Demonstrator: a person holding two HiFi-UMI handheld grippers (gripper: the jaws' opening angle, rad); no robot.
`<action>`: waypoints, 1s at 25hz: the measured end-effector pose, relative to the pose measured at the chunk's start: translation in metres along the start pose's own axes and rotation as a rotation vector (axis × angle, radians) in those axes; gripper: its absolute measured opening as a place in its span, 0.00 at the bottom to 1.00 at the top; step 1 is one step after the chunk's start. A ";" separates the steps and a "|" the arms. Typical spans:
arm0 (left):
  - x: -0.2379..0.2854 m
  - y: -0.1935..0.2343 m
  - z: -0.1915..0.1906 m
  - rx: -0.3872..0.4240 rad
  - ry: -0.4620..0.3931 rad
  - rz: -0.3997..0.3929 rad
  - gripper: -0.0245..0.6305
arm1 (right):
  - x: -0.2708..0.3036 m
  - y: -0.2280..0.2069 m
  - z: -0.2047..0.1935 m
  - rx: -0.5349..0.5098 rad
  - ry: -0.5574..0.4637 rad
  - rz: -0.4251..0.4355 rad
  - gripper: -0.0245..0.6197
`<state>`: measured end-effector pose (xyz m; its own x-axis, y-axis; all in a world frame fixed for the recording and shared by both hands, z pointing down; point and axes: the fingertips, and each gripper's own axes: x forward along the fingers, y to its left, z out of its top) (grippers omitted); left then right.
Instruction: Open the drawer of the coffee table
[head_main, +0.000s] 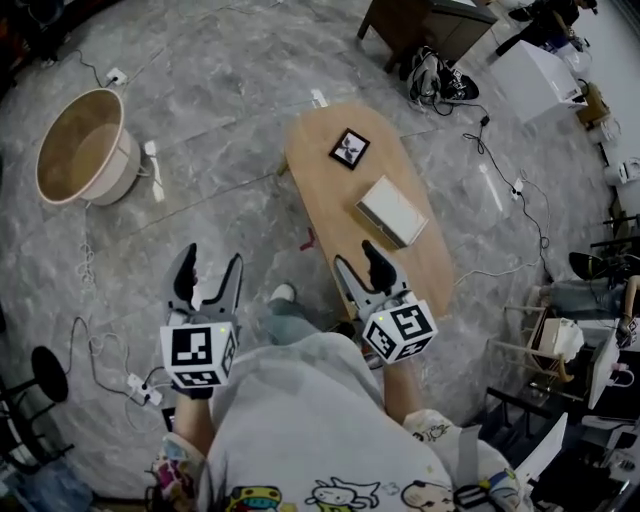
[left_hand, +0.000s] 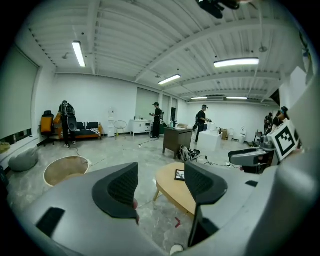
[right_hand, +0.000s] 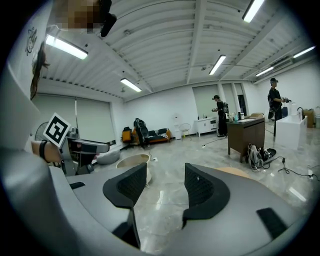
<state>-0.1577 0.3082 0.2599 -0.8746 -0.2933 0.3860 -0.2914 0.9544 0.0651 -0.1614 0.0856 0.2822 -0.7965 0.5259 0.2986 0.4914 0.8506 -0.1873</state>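
An oval wooden coffee table stands on the marble floor ahead of me, seen from above in the head view; its drawer does not show. The table also appears low and centre in the left gripper view. My left gripper hangs open over bare floor, left of the table's near end. My right gripper is open too, held above the table's near end. Nothing sits between either pair of jaws. In the right gripper view a sliver of the table shows behind the right jaw.
On the table lie a framed picture and a white box. A round beige tub chair stands far left. Cables and a power strip trail on the floor. A dark desk and several people stand farther off.
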 end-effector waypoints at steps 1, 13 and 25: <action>0.012 -0.002 0.005 0.008 0.001 -0.013 0.45 | 0.004 -0.008 0.003 0.003 -0.003 -0.014 0.36; 0.093 -0.068 0.043 0.170 0.019 -0.281 0.45 | -0.040 -0.081 0.004 0.112 -0.084 -0.298 0.36; 0.153 -0.174 0.057 0.352 0.069 -0.774 0.45 | -0.123 -0.097 -0.019 0.259 -0.134 -0.774 0.36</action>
<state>-0.2635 0.0943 0.2551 -0.3571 -0.8409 0.4067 -0.9109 0.4099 0.0479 -0.1047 -0.0612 0.2813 -0.9196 -0.2269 0.3206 -0.2971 0.9358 -0.1898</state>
